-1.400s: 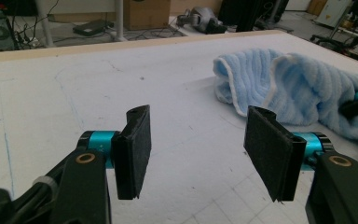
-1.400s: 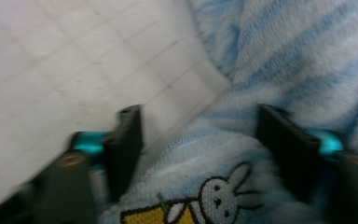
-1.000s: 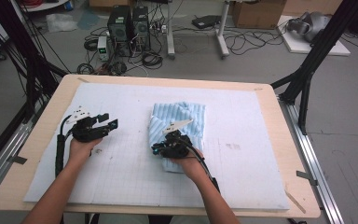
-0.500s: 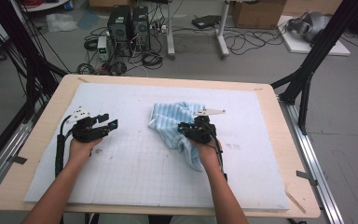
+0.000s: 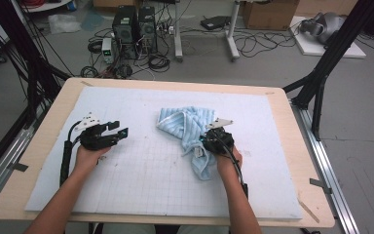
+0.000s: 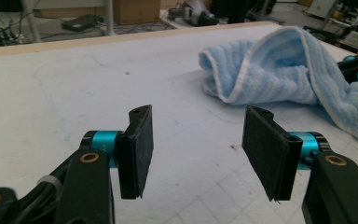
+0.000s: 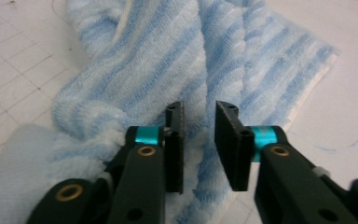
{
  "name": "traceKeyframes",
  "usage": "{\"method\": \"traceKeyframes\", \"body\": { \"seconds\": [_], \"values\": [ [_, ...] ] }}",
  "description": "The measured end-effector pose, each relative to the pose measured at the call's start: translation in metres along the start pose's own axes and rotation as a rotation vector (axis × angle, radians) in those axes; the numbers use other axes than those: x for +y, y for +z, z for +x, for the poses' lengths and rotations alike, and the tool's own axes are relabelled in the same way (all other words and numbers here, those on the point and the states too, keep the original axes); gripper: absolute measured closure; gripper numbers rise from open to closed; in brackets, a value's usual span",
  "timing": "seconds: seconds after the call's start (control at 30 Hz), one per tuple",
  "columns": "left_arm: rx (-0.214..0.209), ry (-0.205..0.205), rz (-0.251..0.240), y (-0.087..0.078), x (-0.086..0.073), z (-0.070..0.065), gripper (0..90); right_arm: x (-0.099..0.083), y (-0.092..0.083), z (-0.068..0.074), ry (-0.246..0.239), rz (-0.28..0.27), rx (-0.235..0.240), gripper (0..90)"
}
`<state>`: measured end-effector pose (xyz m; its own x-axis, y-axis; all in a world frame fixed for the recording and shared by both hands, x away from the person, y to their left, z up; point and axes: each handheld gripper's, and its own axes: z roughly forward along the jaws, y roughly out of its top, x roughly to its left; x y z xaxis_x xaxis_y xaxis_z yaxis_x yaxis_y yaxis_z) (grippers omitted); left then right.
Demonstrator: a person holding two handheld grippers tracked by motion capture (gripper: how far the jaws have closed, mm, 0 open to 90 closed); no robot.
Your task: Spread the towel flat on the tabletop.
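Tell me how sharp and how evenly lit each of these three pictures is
High view: even, soft light, faint shadows, slightly soft overall, towel stripes still readable. Left gripper view: left claw pads crisp, towel fairly clear, room behind the table edge blurred. Right gripper view: right claw sharp, towel weave softens toward the top, no glare.

Left gripper (image 6: 196,140) jaws wide apart above white mat (image 6: 65,84), striped towel (image 6: 279,70) beyond.
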<state>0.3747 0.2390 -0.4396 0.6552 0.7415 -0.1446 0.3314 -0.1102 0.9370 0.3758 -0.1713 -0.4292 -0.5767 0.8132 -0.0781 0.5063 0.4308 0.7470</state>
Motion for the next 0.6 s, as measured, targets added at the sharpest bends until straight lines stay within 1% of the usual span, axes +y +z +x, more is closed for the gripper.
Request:
{"method": "traceKeyframes", "body": {
  "seconds": [0.03,0.1,0.13,0.17,0.2,0.4,0.5,0.6],
  "values": [
    [-0.015,0.01,0.008,0.002,0.0,-0.003,44.8,-0.001,-0.002,0.001,-0.002,-0.012,0.0,64.9],
    [-0.036,0.013,0.018,0.006,-0.001,-0.008,45.5,-0.001,-0.007,0.001,0.01,-0.043,0.006,53.5],
    [-0.05,0.013,0.022,0.008,-0.001,-0.011,45.8,-0.001,-0.01,0.001,0.025,-0.065,0.014,51.4],
    [-0.061,0.023,0.028,0.01,-0.001,-0.014,46.4,-0.002,-0.014,0.0,0.037,-0.084,0.035,48.8],
    [-0.071,0.03,0.037,0.011,0.0,-0.017,46.6,-0.003,-0.017,-0.001,0.043,-0.102,0.045,47.3],
    [-0.141,0.042,0.071,0.022,0.0,-0.035,50.3,-0.01,-0.034,-0.01,0.08,-0.172,0.063,45.5],
    [-0.164,0.047,0.079,0.027,-0.002,-0.046,49.6,-0.015,-0.043,-0.013,0.077,-0.196,0.049,44.5],
    [-0.183,0.063,0.095,0.036,-0.004,-0.057,47.2,-0.021,-0.05,-0.017,0.066,-0.197,0.028,43.5]
  ]
}}
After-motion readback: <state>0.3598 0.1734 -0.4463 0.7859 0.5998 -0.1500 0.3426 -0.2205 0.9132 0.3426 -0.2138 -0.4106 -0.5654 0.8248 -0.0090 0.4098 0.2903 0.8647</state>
